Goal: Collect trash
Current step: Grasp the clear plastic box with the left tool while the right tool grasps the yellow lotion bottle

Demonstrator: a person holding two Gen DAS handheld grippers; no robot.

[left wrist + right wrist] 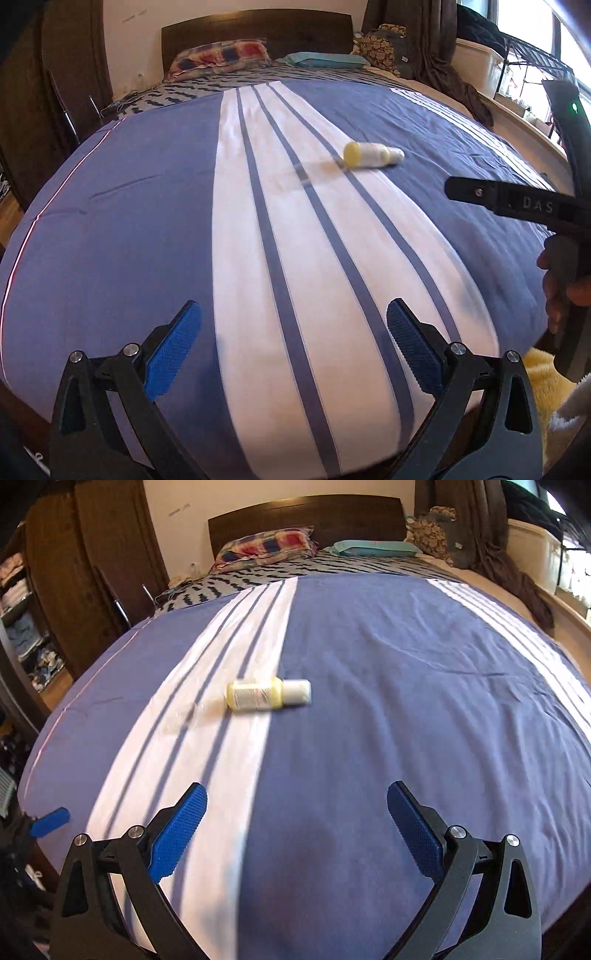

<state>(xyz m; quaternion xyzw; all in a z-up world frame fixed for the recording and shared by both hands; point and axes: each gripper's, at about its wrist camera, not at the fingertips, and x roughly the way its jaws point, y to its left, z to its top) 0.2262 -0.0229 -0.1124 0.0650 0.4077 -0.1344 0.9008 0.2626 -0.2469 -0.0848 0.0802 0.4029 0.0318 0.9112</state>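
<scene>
A small yellow bottle point(372, 155) with a white cap lies on its side on the blue-and-white striped bedspread point(147, 221). It also shows in the right wrist view point(267, 695), near the middle of the bed point(406, 701). My left gripper point(293, 332) is open and empty over the near end of the bed, well short of the bottle. My right gripper point(297, 814) is open and empty, pointed at the bottle from the foot of the bed. The right gripper's body point(517, 203) shows at the right of the left wrist view.
Two pillows point(269, 546) and a dark headboard point(306, 515) are at the far end. A dark wardrobe point(92, 572) stands left of the bed. A window ledge with a white bin point(476, 66) and draped cloth runs along the right.
</scene>
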